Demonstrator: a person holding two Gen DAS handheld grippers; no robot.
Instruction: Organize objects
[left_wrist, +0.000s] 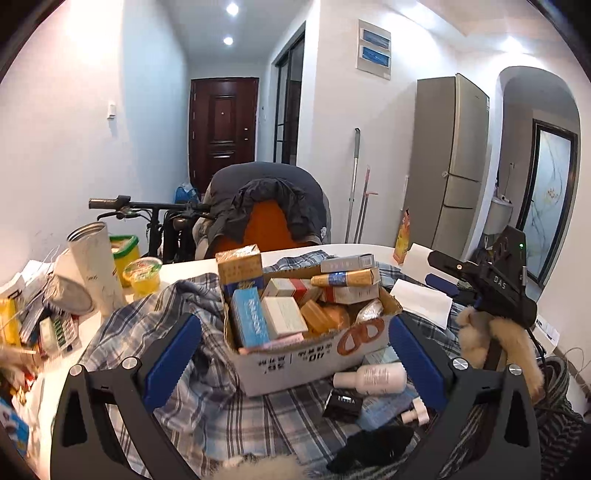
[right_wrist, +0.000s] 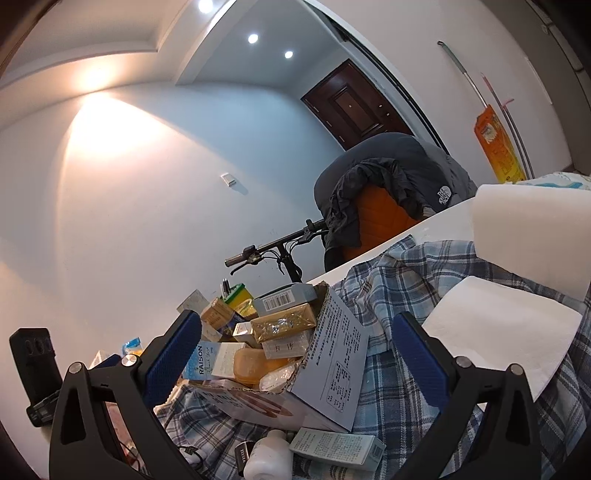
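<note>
Both tongs are wide open and hold nothing. From the left wrist camera, the left gripper (left_wrist: 295, 350) has its blue pads spread far apart, one on each side of the cardboard box (left_wrist: 295, 360), and they do not touch it. Off to the right in that view the right gripper (left_wrist: 441, 271) hangs over the table with a furry sleeve (left_wrist: 495, 343) behind it, and white letters on its black body look like "DAS". From the right wrist camera, the right gripper (right_wrist: 295, 354) also has its blue pads wide apart with the box (right_wrist: 325, 373) between them, not squeezed. The box sits on a blue checked cloth (left_wrist: 184, 314) on the white table (left_wrist: 184, 264), and it is full of little packs. One blue pack (left_wrist: 249, 319) says "RAISON" in both views. A gold pack (left_wrist: 240, 267) stands tall at the back of the box. A grey pack (right_wrist: 286, 297) on top shows a bar code. The box side has small printed words too tiny to read. Just in front of the box lie a white bottle (left_wrist: 371, 376), a small black box (left_wrist: 343, 404) with tiny white letters that are hard to read, and a pale box (right_wrist: 338, 446) with fine print. A jacket (right_wrist: 424, 181) on the orange chair says "THE NORTH FACE". White paper (right_wrist: 506, 332) lies on the cloth to the right.
</note>
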